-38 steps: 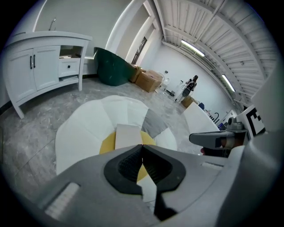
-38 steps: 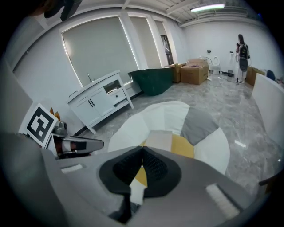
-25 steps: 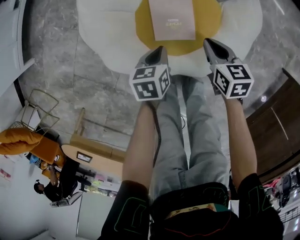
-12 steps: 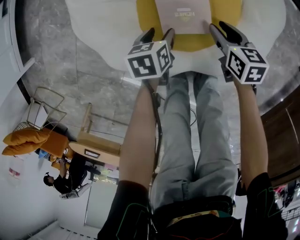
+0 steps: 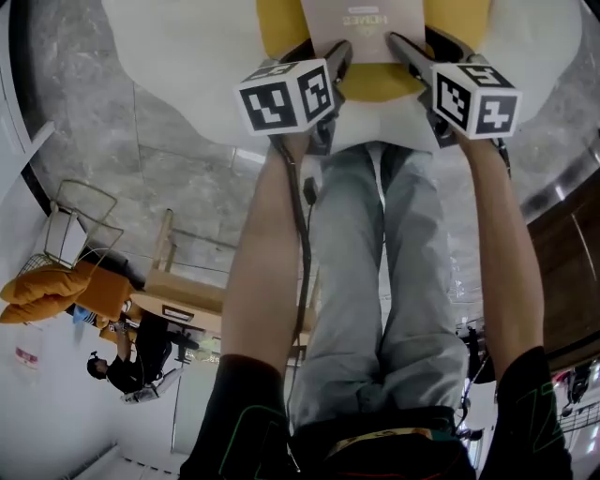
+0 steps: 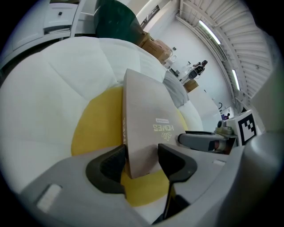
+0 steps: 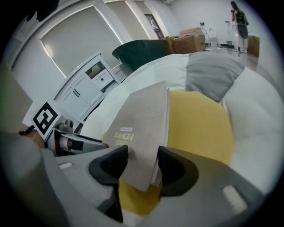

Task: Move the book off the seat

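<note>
Change over the last second: both claws were clenched and hanging short of the seat (image 5: 187, 84). Now they've pushed forward to the top of the head view and are on the book (image 5: 361, 23). Left claw (image 5: 319, 54) sits at the book's near-left corner, right claw (image 5: 427, 45) at the near-right. Both are opening right now, the right one a bit wider. Left gripper view: the corner of the book (image 6: 146, 119) sits in the gap of the left claw (image 6: 142, 159), pads either side, no squeeze that I can see. Right gripper view is the same: the book (image 7: 142, 119) pokes between the jaws of the right claw (image 7: 142, 164), page edge just beside one pad, not clamped. So both are released and straddling, nothing held yet. The book hasn't shifted. It's flat on the yellow centre (image 5: 281, 28) of the seat, upper middle of the frame. My read: approach is done, this is pre-grasp, and closing on both corners comes next. Risk I'd flag is a corner-only bite on a thin book, which could let it sag or slip on the lift.
</note>
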A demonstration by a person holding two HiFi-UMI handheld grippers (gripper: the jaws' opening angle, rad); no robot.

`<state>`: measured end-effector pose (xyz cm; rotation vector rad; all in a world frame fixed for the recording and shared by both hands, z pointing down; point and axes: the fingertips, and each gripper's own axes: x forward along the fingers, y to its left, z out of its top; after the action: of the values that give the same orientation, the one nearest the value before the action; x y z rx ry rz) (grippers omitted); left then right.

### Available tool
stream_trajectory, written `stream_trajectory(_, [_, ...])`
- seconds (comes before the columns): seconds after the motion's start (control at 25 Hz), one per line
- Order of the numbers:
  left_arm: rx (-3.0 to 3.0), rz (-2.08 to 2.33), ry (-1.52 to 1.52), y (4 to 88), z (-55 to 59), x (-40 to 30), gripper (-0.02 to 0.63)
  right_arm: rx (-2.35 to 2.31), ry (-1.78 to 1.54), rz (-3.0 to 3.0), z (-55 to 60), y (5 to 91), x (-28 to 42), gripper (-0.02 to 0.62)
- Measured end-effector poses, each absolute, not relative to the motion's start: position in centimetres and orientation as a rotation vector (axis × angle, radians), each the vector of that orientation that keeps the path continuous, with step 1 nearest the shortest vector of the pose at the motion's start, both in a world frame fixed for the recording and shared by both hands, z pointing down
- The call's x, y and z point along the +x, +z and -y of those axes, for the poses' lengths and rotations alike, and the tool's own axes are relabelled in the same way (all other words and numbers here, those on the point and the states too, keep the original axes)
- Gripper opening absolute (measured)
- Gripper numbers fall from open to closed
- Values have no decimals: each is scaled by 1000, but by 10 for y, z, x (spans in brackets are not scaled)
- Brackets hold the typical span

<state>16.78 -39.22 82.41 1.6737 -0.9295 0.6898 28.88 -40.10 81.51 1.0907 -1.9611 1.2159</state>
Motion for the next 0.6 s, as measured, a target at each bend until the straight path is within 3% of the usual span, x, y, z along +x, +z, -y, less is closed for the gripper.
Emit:
stream_trajectory(0.28, [1694,868,743,789,373,178,233,1112,1199,1905,381,777,296,202])
stream_trajectory(0.6, [1711,1019,698,725,347,140,233,1039,1134,2007,360,720,262,202])
